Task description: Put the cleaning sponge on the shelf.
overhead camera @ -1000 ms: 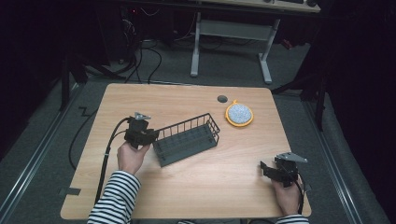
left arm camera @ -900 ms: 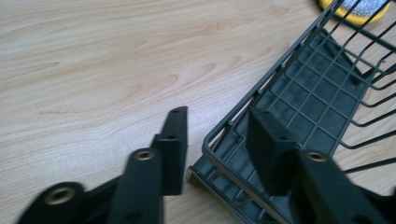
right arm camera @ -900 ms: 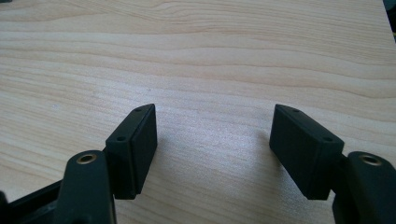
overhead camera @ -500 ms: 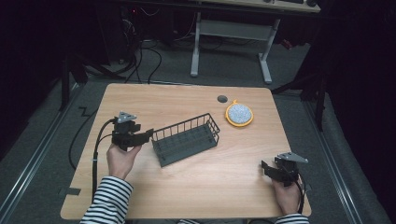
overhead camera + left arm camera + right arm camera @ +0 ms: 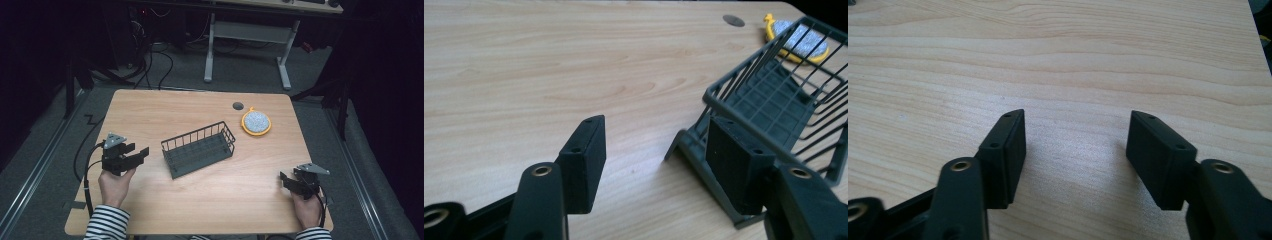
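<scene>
Since the earlier frame, the left gripper (image 5: 141,153) has let go of the dark grey wire basket (image 5: 199,149) and drawn back toward the table's left edge. It now stands just off the basket's near-left corner without touching it, while the basket stays near the middle of the light wooden table (image 5: 165,107). Its jaws are well apart with only bare wood grain between them. In the left gripper view, the flat, matte black rectangular pads (image 5: 586,160) carry small screw holes. The basket's end wall of thin upright wires and its gridded floor rise just beyond the jaw at the right of that view. Past the basket's far rim lies a round yellow-rimmed scrubber with a speckled grey face (image 5: 796,41), and beside it a small dark round disc (image 5: 733,20) set in the tabletop.

The right gripper (image 5: 285,178) rests low at the table's near right corner, well apart from the basket, with a grey three-cornered plate on top. Its jaws have just been closing a little, yet they stand wide with nothing between them. In the right gripper view, the two blocky black pads (image 5: 1007,150) frame smooth, pale wood with fine wavy grain. Striped sleeves (image 5: 106,223) cover the person's forearms at the bottom of the high view.
</scene>
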